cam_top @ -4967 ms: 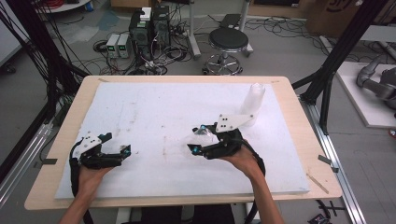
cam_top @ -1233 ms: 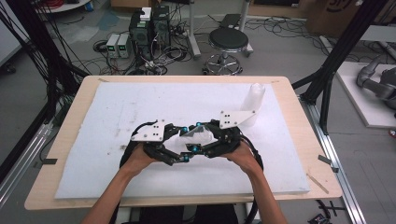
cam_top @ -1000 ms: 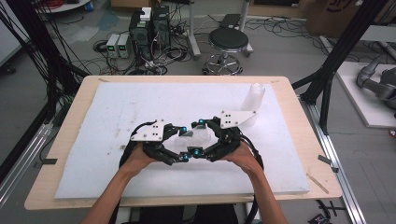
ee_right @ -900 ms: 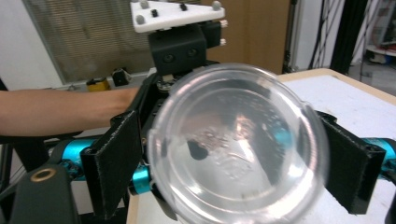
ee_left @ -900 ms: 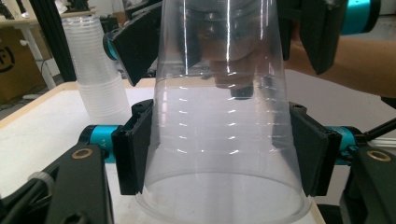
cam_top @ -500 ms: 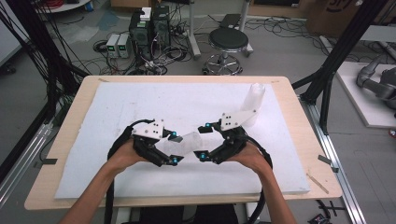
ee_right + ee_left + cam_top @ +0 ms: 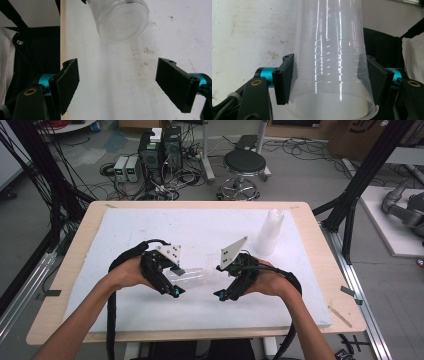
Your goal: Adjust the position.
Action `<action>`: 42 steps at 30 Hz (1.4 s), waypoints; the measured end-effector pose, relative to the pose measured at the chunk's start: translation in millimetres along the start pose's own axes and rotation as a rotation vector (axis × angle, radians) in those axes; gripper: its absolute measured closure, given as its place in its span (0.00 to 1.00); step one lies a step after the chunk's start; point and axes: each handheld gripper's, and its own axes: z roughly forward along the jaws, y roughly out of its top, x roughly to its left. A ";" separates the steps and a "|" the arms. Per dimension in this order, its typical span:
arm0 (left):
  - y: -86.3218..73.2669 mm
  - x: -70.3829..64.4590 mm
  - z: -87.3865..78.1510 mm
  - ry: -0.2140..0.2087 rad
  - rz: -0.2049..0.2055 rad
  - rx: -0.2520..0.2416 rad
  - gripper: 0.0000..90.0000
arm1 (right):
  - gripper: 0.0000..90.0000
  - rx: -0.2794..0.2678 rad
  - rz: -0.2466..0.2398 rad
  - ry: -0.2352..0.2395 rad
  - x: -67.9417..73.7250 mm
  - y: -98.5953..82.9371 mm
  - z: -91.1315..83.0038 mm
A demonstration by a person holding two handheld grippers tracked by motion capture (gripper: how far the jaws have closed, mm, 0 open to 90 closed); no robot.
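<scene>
**Between the two grippers: a clear cup lying sideways, base toward the right hand**

At the near middle of the white table (image 7: 125,225), the left gripper (image 7: 176,280) is clamped on the clear plastic cup (image 7: 195,274), its two black pads (image 7: 283,80) pressed against the cup's wall just above the rim. The cup is held off the board with its long axis roughly level, running from 9 o'clock to 3 o'clock in the high view: rim end at the left gripper, closed base pointing toward the right gripper (image 7: 226,281).

That gripper stands with its jaws wide apart and nothing between them. From its own camera the cup's round base (image 7: 122,21) sits at about 12 o'clock, slightly left of centre, ahead of the pads and apart from them (a clear gap of white board shows between).

So the right hand is the free one, and the cup lies straight ahead of it, end-on. As I judge it, any grasp from that side would have to go forward along the cup's axis until the pads flank the wall.

Farther off, at about 1 o'clock from the hands, a stack of clear cups (image 7: 270,232) stands upright near the far right of the board, well apart from both grippers
</scene>
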 end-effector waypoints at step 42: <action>32.2 -4.7 23.2 -0.007 0.077 0.103 0.36 | 0.47 0.023 -0.079 0.027 -1.7 17.4 18.6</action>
